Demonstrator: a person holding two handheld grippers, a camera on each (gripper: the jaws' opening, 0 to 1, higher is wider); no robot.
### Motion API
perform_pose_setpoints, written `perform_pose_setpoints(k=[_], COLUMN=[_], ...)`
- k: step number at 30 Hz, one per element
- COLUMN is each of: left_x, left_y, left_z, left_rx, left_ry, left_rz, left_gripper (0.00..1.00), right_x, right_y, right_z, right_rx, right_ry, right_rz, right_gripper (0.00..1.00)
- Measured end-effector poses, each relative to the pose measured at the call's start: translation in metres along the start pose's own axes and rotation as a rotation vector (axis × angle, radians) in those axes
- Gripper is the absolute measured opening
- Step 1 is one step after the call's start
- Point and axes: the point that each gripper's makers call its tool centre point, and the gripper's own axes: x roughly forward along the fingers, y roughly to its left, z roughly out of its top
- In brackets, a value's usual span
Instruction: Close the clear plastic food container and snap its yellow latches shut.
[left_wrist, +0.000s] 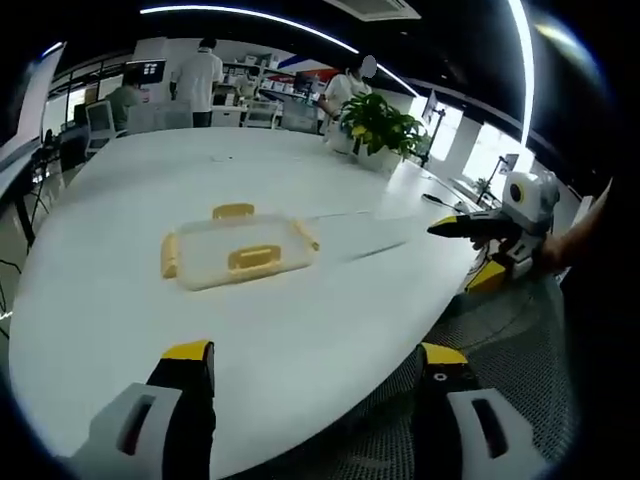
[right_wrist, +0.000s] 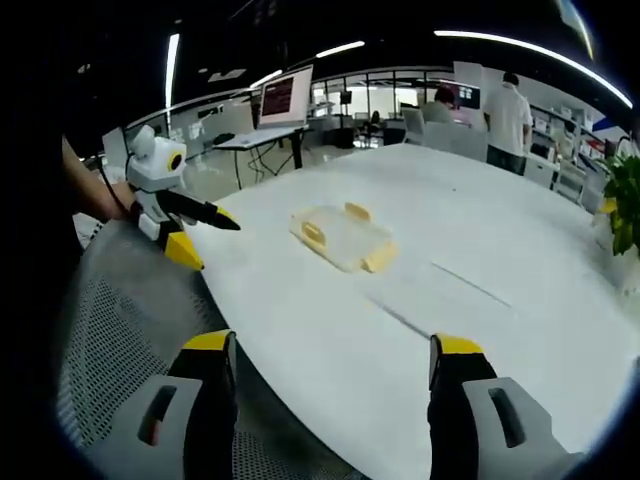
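Plastic, clear and shallow, makes up the food container (left_wrist: 238, 252), a flat rectangular box with its lid lying on top and four yellow latches (left_wrist: 252, 259), one on each side. Nothing can be made out inside it through the clear walls. It sits alone on the white bench (left_wrist: 120, 300), well away from both tools and some way in from the bench's near edge.

In the left gripper view its long axis runs roughly across the picture, one long side with its latch facing the camera. In the right gripper view the container (right_wrist: 343, 237) lies slantwise, long axis running from upper left to lower right.

The left tool (left_wrist: 312, 385) hangs over the bench edge with its jaws spread wide, holding nothing. The right tool (right_wrist: 333, 378) is likewise spread wide and holds nothing. Each tool also appears in the other's view, off to the side near the bench edge.

A potted plant (left_wrist: 380, 127) stands at the far end of the bench.
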Motion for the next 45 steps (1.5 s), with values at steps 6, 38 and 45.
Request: perform_pose_setpoints(k=[6,38,45], left_x=[0.001,-0.005,-0.003], left_y=[-0.002,0.006,0.015], left_z=[-0.002,0.02,0.02], left_rx=[0.003,0.099,0.144], left_ry=[0.012,-0.059,-0.02], left_rz=[-0.008,-0.022,-0.03], left_gripper=[0.79,0.78,0.81], right_x=[0.0,0.003,0.01], right_y=[0.001,0.012,0.012], right_z=[0.0,0.034,0.044], right_rx=[0.001,-0.126,-0.144], right_ry=[0.001,-0.054,-0.058], right_rz=[0.003,0.088,0.1], right_gripper=[0.78,0.76,0.77])
